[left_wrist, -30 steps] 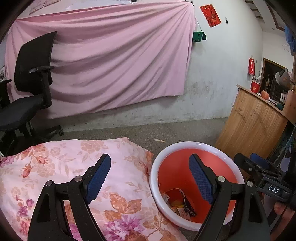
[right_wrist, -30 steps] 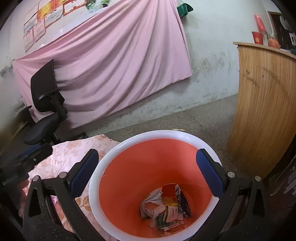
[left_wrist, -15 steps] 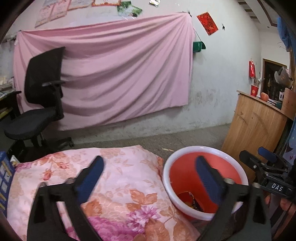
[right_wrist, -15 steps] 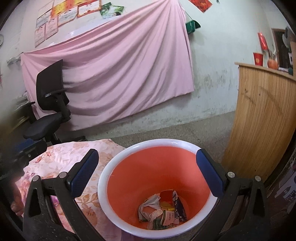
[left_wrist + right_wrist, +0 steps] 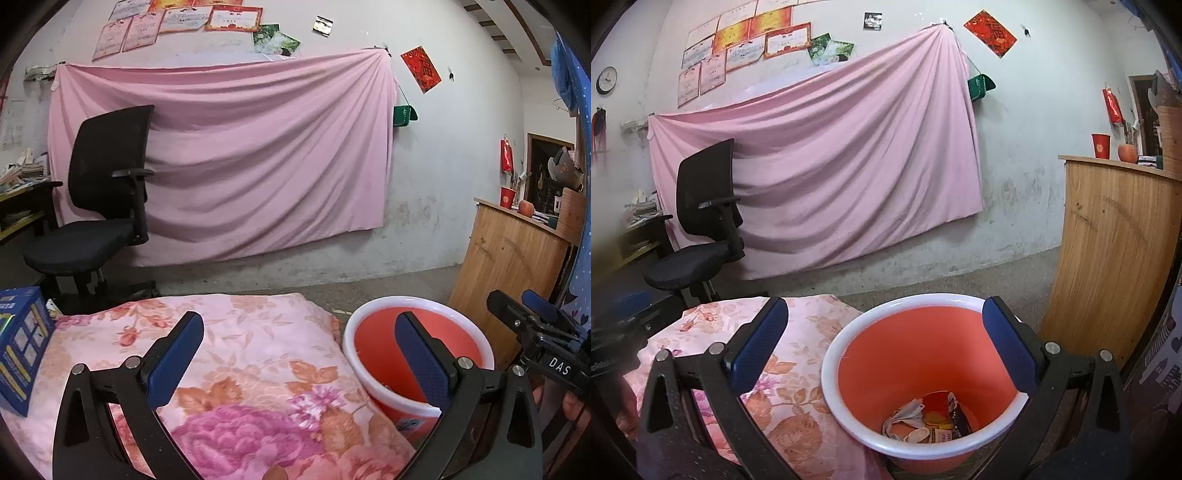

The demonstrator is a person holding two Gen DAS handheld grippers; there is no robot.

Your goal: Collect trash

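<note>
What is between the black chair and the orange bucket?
The flowery pink blanket spreads between the black chair and the orange bucket, seen in both wrist views.

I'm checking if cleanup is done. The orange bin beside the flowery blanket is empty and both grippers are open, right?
Not quite: the orange bin is not empty. The right wrist view shows wrappers at its bottom. It does sit beside the flowery blanket, and both grippers are open.

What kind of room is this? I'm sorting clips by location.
Probably a lived-in home room used as a study or office: a black office chair, certificates pinned on the wall, and a floral quilt beside an orange trash bin.
</note>
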